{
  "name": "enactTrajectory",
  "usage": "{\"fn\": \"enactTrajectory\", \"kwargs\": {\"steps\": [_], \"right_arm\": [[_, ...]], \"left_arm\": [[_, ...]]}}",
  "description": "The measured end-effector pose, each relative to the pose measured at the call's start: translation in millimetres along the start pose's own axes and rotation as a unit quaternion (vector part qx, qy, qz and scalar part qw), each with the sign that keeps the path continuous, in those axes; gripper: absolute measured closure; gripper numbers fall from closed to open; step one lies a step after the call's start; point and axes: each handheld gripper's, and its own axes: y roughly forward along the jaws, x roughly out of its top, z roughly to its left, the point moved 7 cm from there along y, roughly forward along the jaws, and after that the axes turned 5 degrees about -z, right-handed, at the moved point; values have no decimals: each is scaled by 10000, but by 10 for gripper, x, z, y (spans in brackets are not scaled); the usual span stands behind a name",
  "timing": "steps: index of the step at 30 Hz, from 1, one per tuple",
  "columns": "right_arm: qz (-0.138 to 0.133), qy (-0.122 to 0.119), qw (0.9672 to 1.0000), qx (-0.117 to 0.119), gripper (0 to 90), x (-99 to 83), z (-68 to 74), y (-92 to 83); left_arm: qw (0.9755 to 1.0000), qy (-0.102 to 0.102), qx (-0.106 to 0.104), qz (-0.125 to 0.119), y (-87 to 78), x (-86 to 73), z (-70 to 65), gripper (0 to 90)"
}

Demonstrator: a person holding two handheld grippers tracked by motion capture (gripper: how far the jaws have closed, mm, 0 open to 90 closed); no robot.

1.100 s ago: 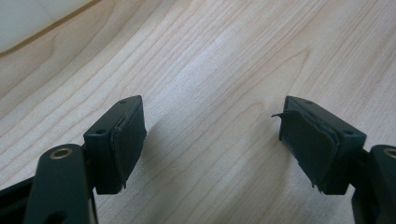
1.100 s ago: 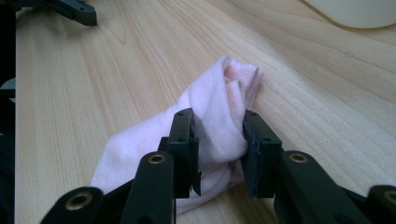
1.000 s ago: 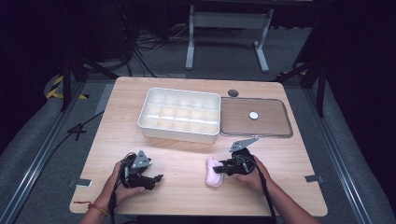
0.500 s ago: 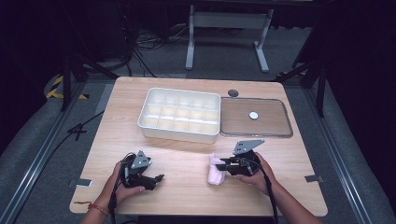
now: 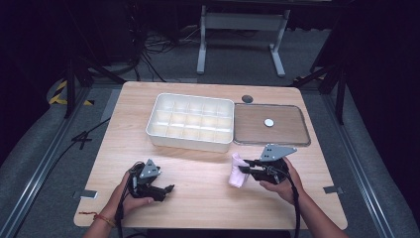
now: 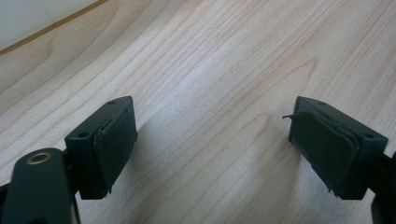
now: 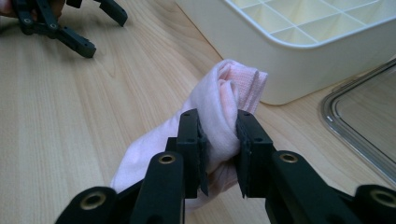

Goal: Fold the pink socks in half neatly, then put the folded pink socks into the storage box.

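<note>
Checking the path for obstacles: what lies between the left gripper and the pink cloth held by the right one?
Nothing: in the high view, only bare wooden table separates the left gripper from the pink cloth pinched in the right gripper.

**Dim room, one wooden table catching all the light**

A light wooden table point(image 5: 208, 198) with rounded corners is sitting in the middle, and everything's getting placed off that. Grey carpet-like floor point(image 5: 44, 163) is running around it on all sides. Beyond the table's far edge a pale metal stand point(image 5: 237, 29) is standing, with black cables point(image 5: 148, 54) trailing beside it. Left of the table, yellow-black hazard tape point(image 5: 62, 94) is peeking out. The far background is staying pretty much black.
</note>
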Motion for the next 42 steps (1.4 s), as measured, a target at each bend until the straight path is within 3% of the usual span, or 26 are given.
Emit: {"fn": "enactTrajectory", "kwargs": {"steps": [15,35,42], "right_arm": [[-203,-30,9993,-306,741,96,-107,-117],[-559,-169,9958,-710,740,242,-228,-348],[-578,-231,9953,-742,740,296,-240,-311]], "left_arm": [[10000,31,8,13,4,5,8,143],[10000,43,23,36,4,6,11,138],[10000,45,27,34,4,7,11,138]]}}
